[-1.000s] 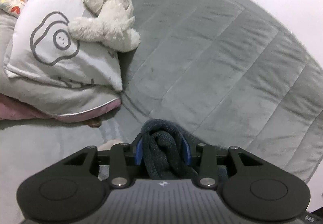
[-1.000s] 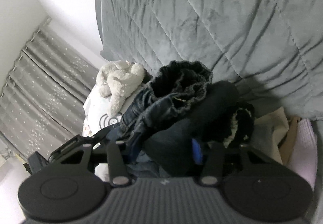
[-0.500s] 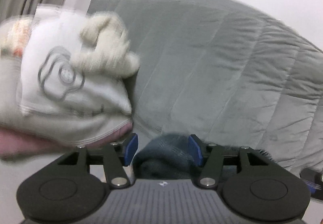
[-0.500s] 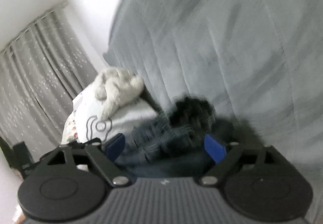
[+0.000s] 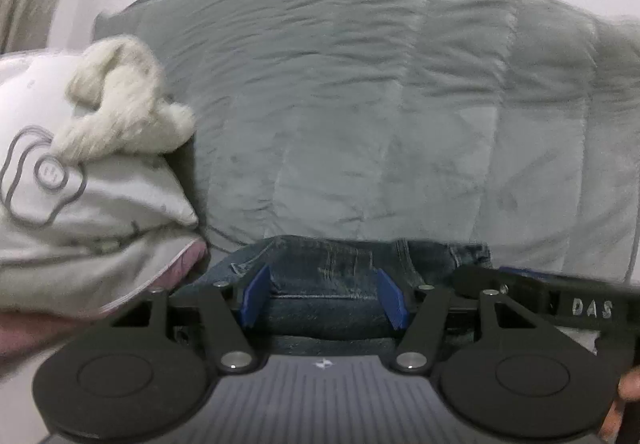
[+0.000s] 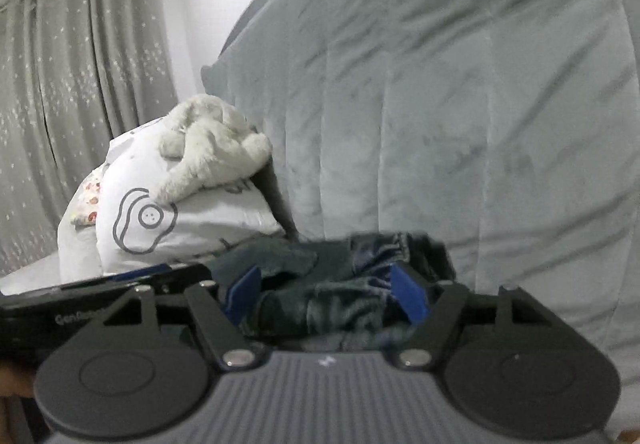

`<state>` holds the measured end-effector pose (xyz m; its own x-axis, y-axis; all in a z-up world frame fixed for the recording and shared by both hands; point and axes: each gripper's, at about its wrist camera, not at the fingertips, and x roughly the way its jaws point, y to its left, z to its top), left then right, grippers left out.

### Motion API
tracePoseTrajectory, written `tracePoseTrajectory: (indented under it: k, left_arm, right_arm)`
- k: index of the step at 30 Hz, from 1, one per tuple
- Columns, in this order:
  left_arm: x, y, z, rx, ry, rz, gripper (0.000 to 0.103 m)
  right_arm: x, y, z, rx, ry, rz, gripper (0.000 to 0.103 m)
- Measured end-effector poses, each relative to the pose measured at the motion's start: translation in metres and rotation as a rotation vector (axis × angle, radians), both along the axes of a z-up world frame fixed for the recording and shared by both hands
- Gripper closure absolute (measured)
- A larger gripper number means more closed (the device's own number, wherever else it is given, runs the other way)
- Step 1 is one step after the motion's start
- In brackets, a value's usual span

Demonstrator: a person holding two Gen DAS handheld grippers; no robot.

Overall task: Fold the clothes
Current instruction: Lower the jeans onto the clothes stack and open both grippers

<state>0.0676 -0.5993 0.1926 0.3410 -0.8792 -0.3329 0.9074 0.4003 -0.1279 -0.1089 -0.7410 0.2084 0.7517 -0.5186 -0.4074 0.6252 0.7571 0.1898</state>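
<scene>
A pair of dark blue jeans [image 5: 340,268] lies bunched low on the bed, against the grey quilted blanket; it also shows in the right wrist view [image 6: 344,284]. My left gripper [image 5: 323,298] is open, its blue pads spread wide with the jeans lying between and below them. My right gripper [image 6: 326,290] is open too, its pads apart over the crumpled denim. The right gripper's body shows at the right edge of the left wrist view [image 5: 560,296], and the left gripper's body shows at the left in the right wrist view [image 6: 100,296].
A grey quilted blanket [image 5: 380,104] rises behind the jeans. At the left a white pillow with an egg drawing [image 5: 80,196] carries a cream plush toy [image 5: 120,104], both also in the right wrist view [image 6: 160,212]. Grey curtains [image 6: 80,84] hang beyond.
Both grippers opened and let go of the dark jeans, which dropped from a held bundle down onto the bed. Both cameras tilted and lowered toward the bed.
</scene>
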Motion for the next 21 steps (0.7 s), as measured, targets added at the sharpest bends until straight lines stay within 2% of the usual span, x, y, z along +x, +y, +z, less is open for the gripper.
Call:
tracePoseTrajectory:
  k: [4,7,9,11,13,16,18,21]
  left_arm:
    - [-0.008,-0.005,-0.009,0.008,-0.043,0.003,0.043]
    - [-0.01,-0.008,-0.005,0.023,-0.039,0.036,0.043]
    - [-0.014,-0.005,0.001,0.044,-0.037,0.061,0.043]
    - [-0.02,0.0,0.008,0.066,-0.035,0.086,0.043]
    - [-0.029,0.005,0.014,0.084,-0.045,0.105,0.041]
    - [-0.046,0.017,0.024,0.122,-0.066,0.129,0.028]
    - [-0.054,0.024,0.027,0.166,-0.056,0.134,0.027]
    - [-0.069,0.038,0.028,0.188,-0.049,0.14,0.023]
  right_arm:
    - [-0.008,0.004,-0.029,-0.029,-0.049,-0.015,0.024]
    - [-0.005,0.005,-0.025,-0.03,-0.037,-0.024,0.023]
    - [-0.006,0.01,-0.016,-0.03,-0.03,-0.033,0.018]
    - [-0.011,0.015,-0.009,-0.014,-0.038,-0.056,0.002]
    - [-0.015,0.021,-0.003,-0.002,-0.047,-0.062,0.0]
    - [-0.024,0.034,0.003,0.009,-0.035,-0.059,0.0]
    - [-0.032,0.045,0.004,0.012,-0.03,-0.063,0.0]
    - [-0.045,0.058,0.01,0.014,-0.031,-0.07,0.0]
